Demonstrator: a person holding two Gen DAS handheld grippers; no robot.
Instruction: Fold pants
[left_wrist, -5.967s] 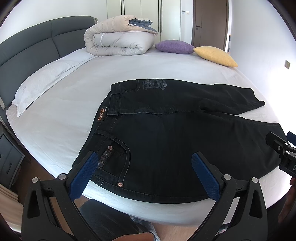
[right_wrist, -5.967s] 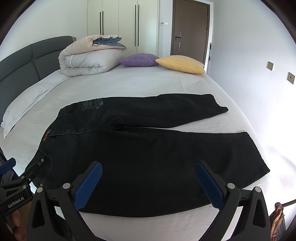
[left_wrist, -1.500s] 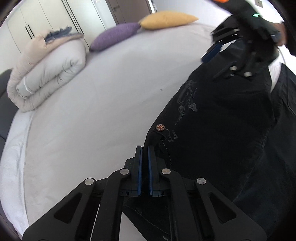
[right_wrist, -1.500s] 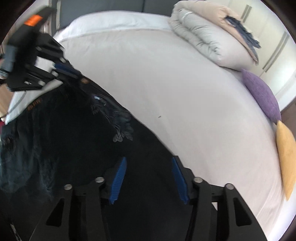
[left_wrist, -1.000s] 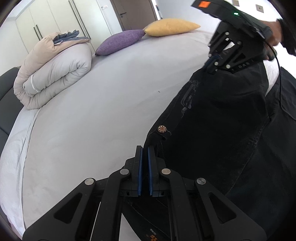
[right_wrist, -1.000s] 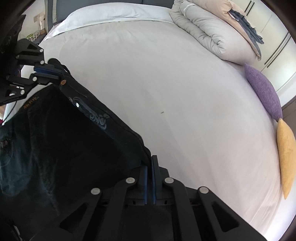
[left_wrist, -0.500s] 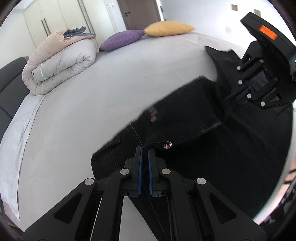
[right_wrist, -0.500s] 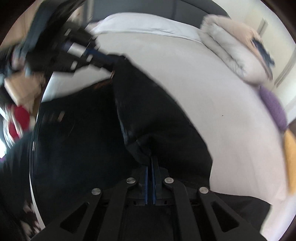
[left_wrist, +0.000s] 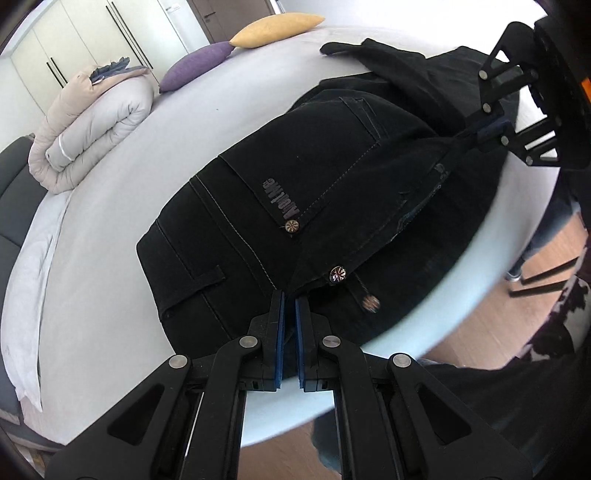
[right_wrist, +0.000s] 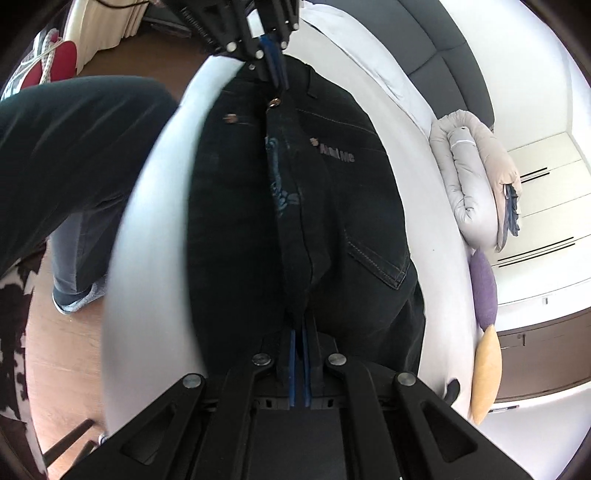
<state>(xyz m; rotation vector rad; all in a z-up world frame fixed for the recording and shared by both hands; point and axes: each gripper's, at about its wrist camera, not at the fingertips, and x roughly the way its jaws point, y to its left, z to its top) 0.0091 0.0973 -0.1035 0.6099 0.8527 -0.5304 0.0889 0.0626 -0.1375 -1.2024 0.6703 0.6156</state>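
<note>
Tongs, left (left_wrist: 289, 295) and right (right_wrist: 299, 334), pinch black pants (left_wrist: 332, 192).

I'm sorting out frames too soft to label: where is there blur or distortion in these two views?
Left wrist view: black jeans mostly sharp, bed edge smeared, rivets near the left gripper soft; fisheye bends the bed round. Right wrist view: bed edge and the person's leg streaked; jeans ahead of the right gripper readable.
</note>
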